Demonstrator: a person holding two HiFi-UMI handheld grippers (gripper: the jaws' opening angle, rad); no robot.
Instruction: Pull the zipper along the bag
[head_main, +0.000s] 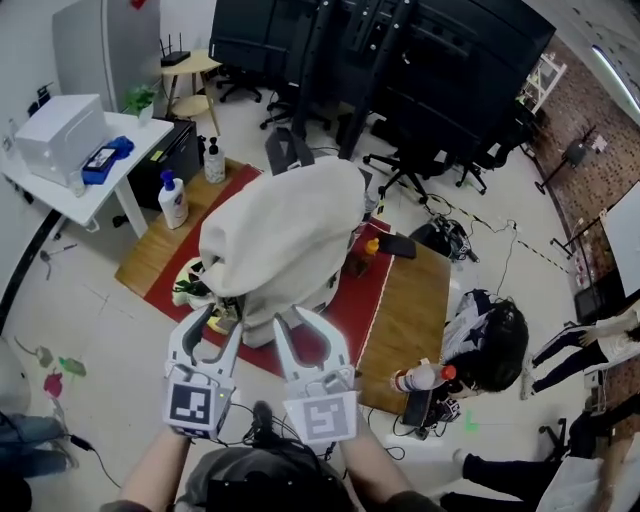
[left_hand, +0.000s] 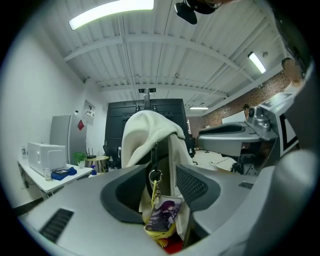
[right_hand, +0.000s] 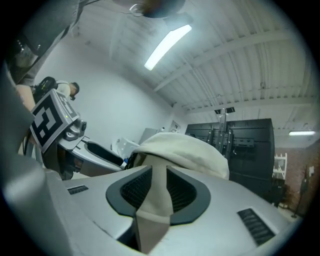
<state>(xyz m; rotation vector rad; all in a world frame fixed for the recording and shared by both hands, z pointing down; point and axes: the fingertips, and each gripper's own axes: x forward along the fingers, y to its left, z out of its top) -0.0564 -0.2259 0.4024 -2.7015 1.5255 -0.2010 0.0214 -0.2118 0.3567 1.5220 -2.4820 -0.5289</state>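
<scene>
A cream cloth bag (head_main: 280, 235) stands bunched up on a red mat, just beyond both grippers. My left gripper (head_main: 222, 318) points at its lower left side and my right gripper (head_main: 292, 315) at its near face. In the left gripper view the left gripper (left_hand: 162, 174) stands wide open. The dark zipper pull (left_hand: 153, 152), with a ring and a printed charm (left_hand: 162, 216), hangs free in the gap without touching the pads. In the right gripper view a flat cream strap (right_hand: 156, 200) of the bag (right_hand: 187, 152) runs through the narrow gap of my right gripper (right_hand: 159, 176), whose jaws stand slightly apart.
The red mat (head_main: 345, 312) lies on wooden boards (head_main: 412, 318). Two pump bottles (head_main: 172, 200) stand at the left beside a white table (head_main: 70, 195) with a white box. A bottle (head_main: 422, 377) lies at the right near a person's dark head (head_main: 492, 345). Office chairs stand beyond.
</scene>
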